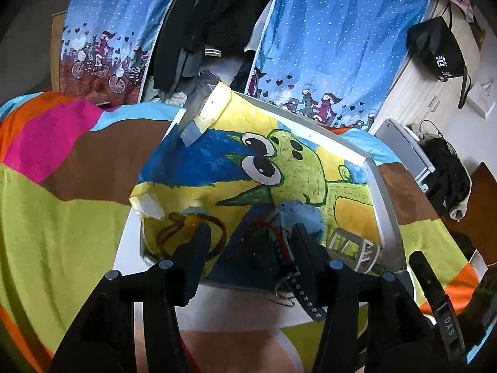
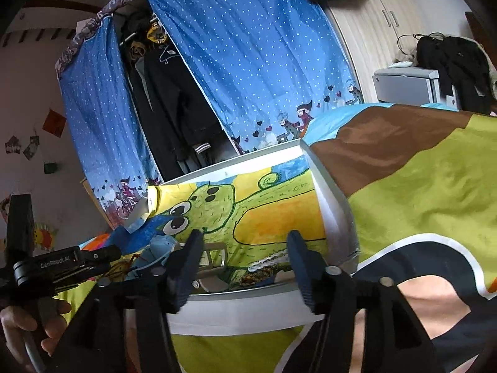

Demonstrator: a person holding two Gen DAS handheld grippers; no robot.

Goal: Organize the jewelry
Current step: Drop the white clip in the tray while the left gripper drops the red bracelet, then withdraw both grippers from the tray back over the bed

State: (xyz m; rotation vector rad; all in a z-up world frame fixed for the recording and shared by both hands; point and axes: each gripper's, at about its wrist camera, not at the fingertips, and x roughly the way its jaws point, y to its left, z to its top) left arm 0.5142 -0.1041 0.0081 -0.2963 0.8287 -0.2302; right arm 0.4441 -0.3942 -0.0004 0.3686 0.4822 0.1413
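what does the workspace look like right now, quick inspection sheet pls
surface: white tray lined with a cartoon drawing, on a patchwork bedspread
job's things: brown cord loops, red-threaded piece, silver bangle, pale chain, all in the tray
clutter: blue pouch in the tray
grippers: left tongs open over the tray; right tongs open
cables: thin black cable by the dark clothes heap
surroundings: blue dotted curtain, hanging dark clothes

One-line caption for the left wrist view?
Open left gripper hovers over a painted tray holding cord bracelets and a silver bangle.
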